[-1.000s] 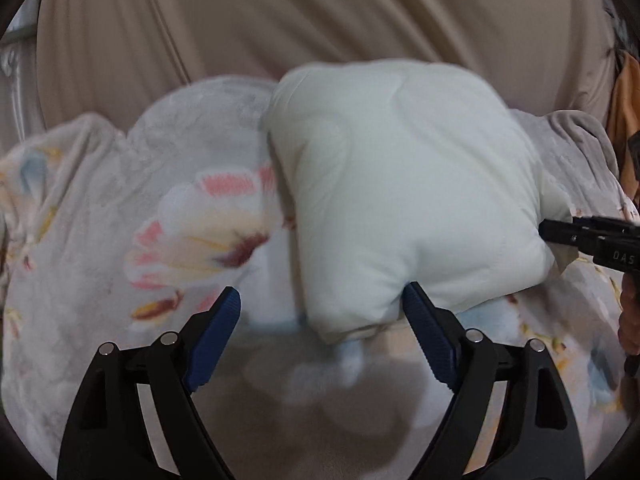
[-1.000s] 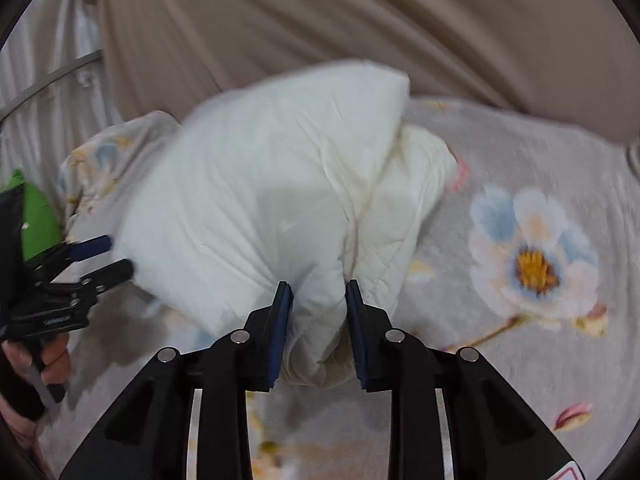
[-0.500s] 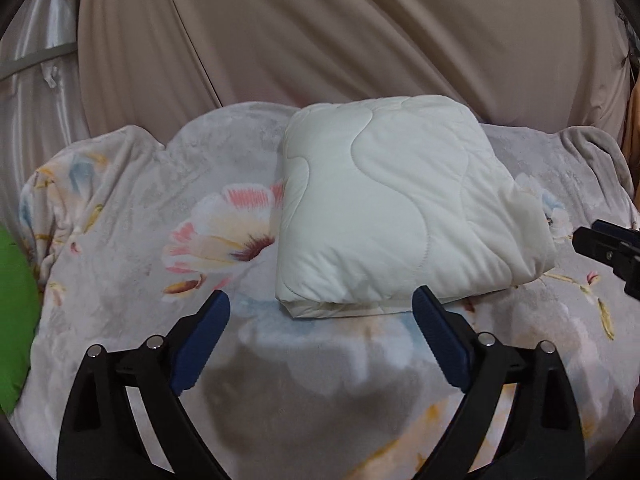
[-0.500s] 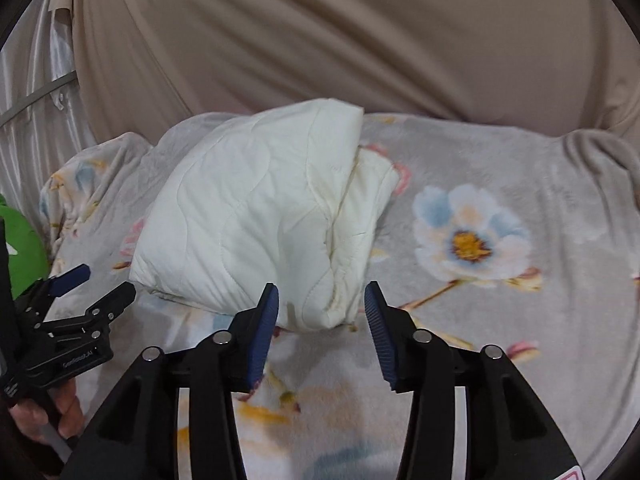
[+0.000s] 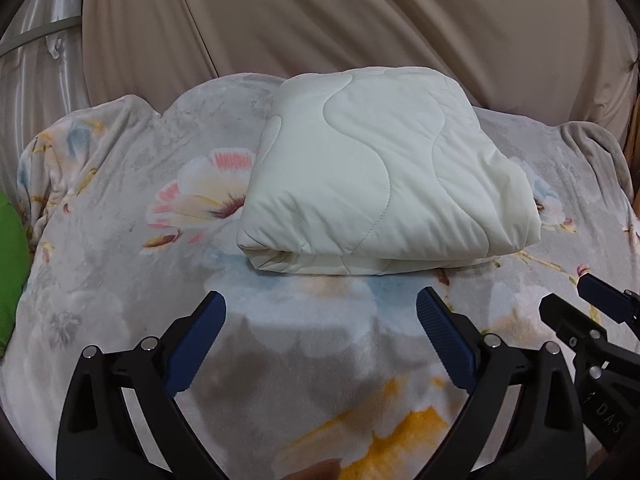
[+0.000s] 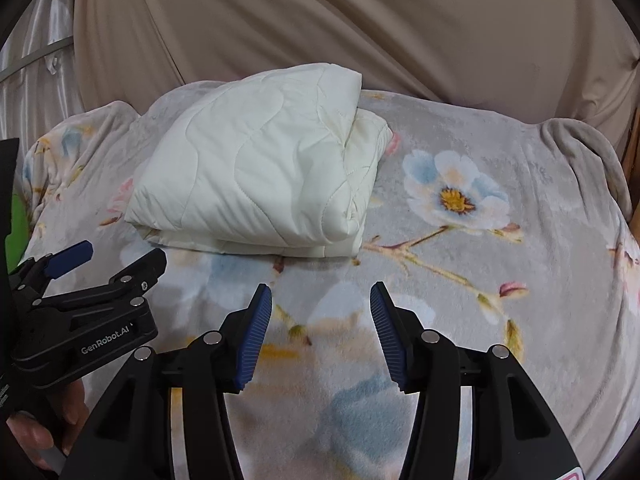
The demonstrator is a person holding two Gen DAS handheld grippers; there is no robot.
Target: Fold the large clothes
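A cream quilted blanket [image 5: 384, 176] lies folded into a thick rectangular bundle on the floral bed cover [image 5: 120, 264]. It also shows in the right wrist view [image 6: 264, 172], left of centre. My left gripper [image 5: 320, 312] is open and empty, held back from the bundle's near edge. My right gripper [image 6: 320, 300] is open and empty, held back from the bundle's near right corner. Each gripper shows in the other's view: the right one [image 5: 576, 300] at the right edge, the left one [image 6: 116, 256] at the left edge.
A beige curtain [image 5: 360, 20] hangs behind the bed. A green object [image 5: 10, 264] sits at the left edge. A metal rail [image 5: 36, 32] runs at the upper left. The floral cover [image 6: 480, 240] stretches to the right of the bundle.
My right gripper let go of the blanket and opened. The bundle dropped flat onto the bed. Both grippers pulled back toward me, away from it.
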